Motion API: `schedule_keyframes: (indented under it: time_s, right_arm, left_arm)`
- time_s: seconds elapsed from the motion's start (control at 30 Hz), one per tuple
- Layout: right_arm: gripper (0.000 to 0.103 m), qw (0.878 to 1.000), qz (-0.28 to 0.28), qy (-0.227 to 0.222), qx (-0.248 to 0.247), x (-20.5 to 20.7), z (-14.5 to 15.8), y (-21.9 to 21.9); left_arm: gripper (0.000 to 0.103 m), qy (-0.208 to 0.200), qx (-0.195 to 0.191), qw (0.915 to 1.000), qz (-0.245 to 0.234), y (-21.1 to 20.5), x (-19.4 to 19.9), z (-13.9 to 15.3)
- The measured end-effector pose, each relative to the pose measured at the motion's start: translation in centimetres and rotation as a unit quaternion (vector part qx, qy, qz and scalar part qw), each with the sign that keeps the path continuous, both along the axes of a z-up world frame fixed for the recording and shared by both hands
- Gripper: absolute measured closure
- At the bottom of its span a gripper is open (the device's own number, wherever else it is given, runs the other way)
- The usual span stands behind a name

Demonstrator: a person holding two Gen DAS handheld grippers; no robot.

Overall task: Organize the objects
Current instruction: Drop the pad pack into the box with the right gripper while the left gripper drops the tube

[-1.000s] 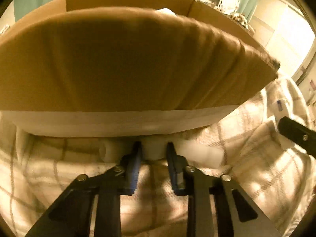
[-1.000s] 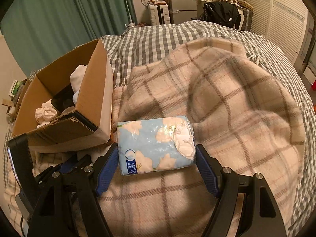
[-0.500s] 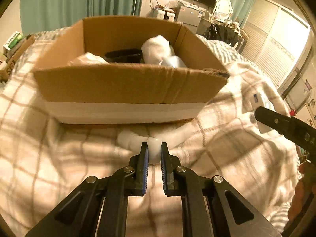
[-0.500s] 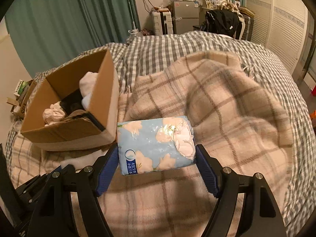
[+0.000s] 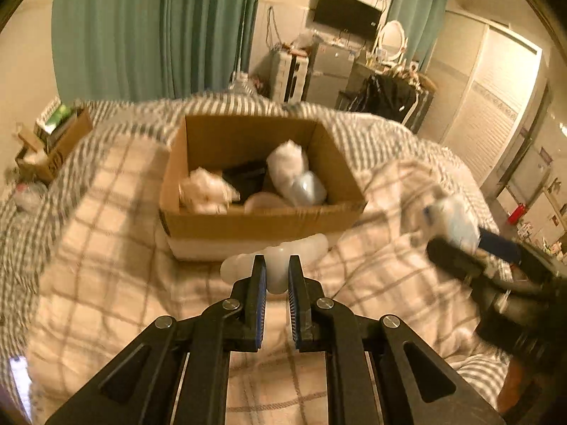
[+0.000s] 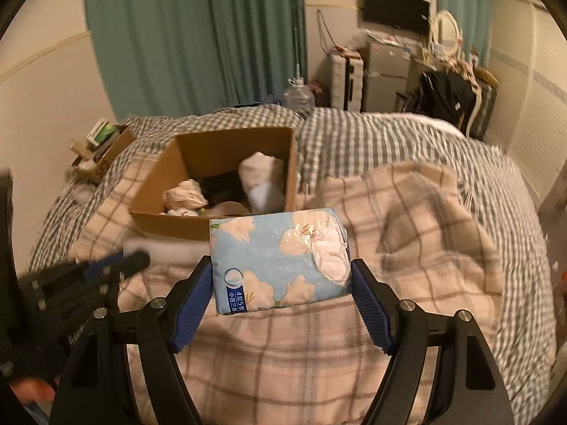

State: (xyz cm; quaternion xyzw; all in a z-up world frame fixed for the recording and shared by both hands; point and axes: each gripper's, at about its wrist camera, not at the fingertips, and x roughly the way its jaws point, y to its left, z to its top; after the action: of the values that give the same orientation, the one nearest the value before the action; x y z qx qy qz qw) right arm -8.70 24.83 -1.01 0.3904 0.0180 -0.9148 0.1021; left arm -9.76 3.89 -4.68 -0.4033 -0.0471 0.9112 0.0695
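The left gripper (image 5: pixel 277 273) had its jaws drawn narrow, clamped on the middle of a soft white translucent elongated bundle (image 5: pixel 275 265), whose two ends stuck out on either side of the blue pads. The bundle was held clear of the bedding, just in front of the near wall of the open brown cardboard box (image 5: pixel 262 221).

The right gripper (image 6: pixel 281 283) had its jaws set wide, gripping by its two short ends a pale blue plastic-wrapped tissue pack printed with white flowers (image 6: pixel 280 258). The pack was level, lifted off the bedding, in front of the box's (image 6: pixel 170 225) near right corner.

The box stood upright on a cream and brown plaid blanket (image 5: pixel 106 248), flaps open. Inside it lay several white wrapped bundles (image 5: pixel 287 166) and a dark item (image 5: pixel 248 180); what the dark item was could not be told.

Beyond the box ran a grey and white checked bedcover (image 6: pixel 372 134). Behind the box, at the far wall, hung teal curtains (image 6: pixel 198 35).
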Motion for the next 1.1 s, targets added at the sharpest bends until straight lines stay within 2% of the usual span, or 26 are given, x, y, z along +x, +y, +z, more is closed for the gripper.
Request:
schedule_keyframes:
  time_s: [0.13,0.43,0.53,0.67,0.8,1.1]
  right_arm:
    - [0.028,1.000,0.023,0.019,-0.005,0.3,1.9,-1.2]
    - [0.028,0.995,0.058,0.077,-0.011,-4.3,7.1,-3.5]
    - [0.028,0.994,0.066,0.091,-0.016,-6.7,8.3,-4.2]
    - [0.028,0.992,0.075,0.096,-0.021,-9.9,8.7,-4.8]
    - [0.029,0.993,0.072,0.089,-0.021,-13.3,7.1,-5.1]
    - [0.029,0.996,0.075,0.032,-0.030,-18.7,-1.4,-5.5]
  left_arm:
    - [0.093,0.023,0.002,0.9997,-0.005,-0.7,-0.7,3.1]
    - [0.093,0.069,-0.051,0.9964,0.001,-1.3,-4.6,7.8]
    - [0.093,0.079,-0.066,0.9947,-0.002,-1.3,-6.5,8.6]
    - [0.093,0.076,-0.077,0.9941,0.007,-1.2,-9.5,8.1]
    - [0.093,0.070,-0.083,0.9941,0.006,-0.7,-12.2,6.4]
    - [0.093,0.026,-0.109,0.9937,0.004,-0.7,-16.6,-0.5]
